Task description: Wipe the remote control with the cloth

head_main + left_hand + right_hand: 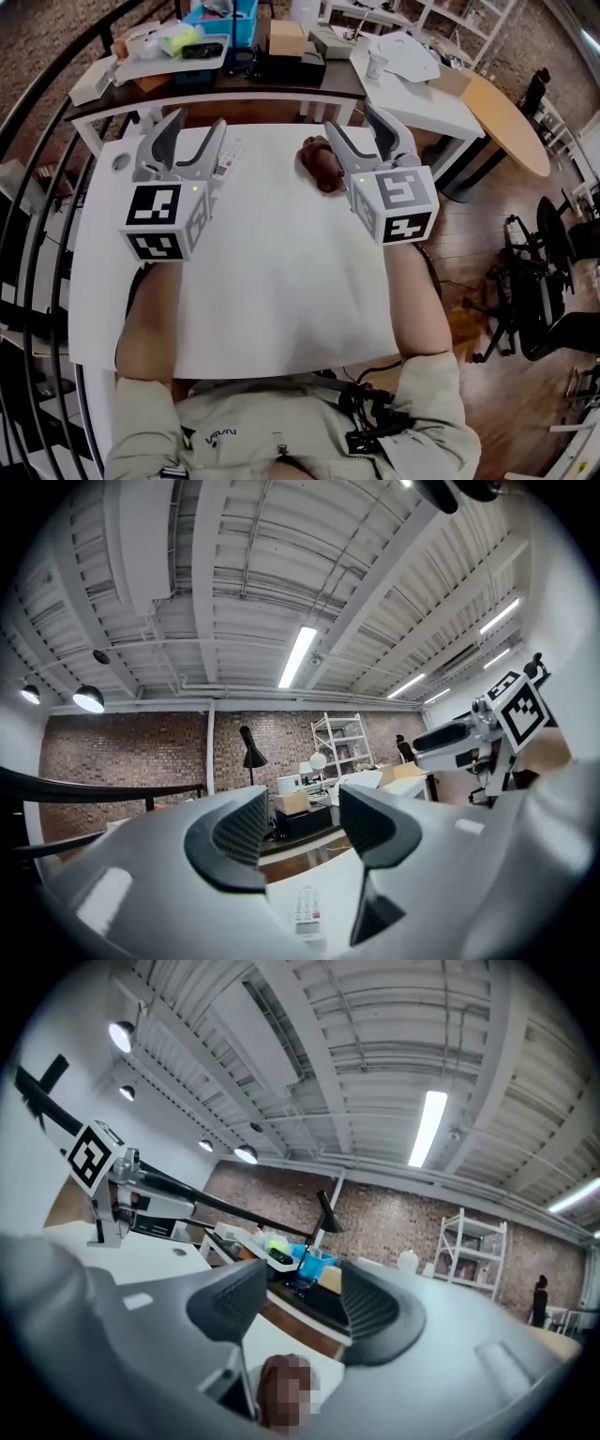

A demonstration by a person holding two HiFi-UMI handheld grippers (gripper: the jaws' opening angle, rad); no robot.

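A white remote control [229,157] lies on the white table [281,272] at the far left, just beyond and right of my left gripper [195,127]. That gripper is open and holds nothing; in its own view the left gripper [300,827] frames the remote control [305,911] low between its jaws. A crumpled brown cloth [320,165] lies at the far middle, beside the left jaw of my right gripper [352,120]. The right gripper [300,1302] is open and empty too, with the cloth [286,1387] low in its own view.
Behind the table stands a dark desk [281,89] with a blue bin [230,23], a cardboard box [287,37] and a tray [173,56]. A white side table [422,94] and a round wooden table [511,122] are at the right, a black railing [37,103] at the left.
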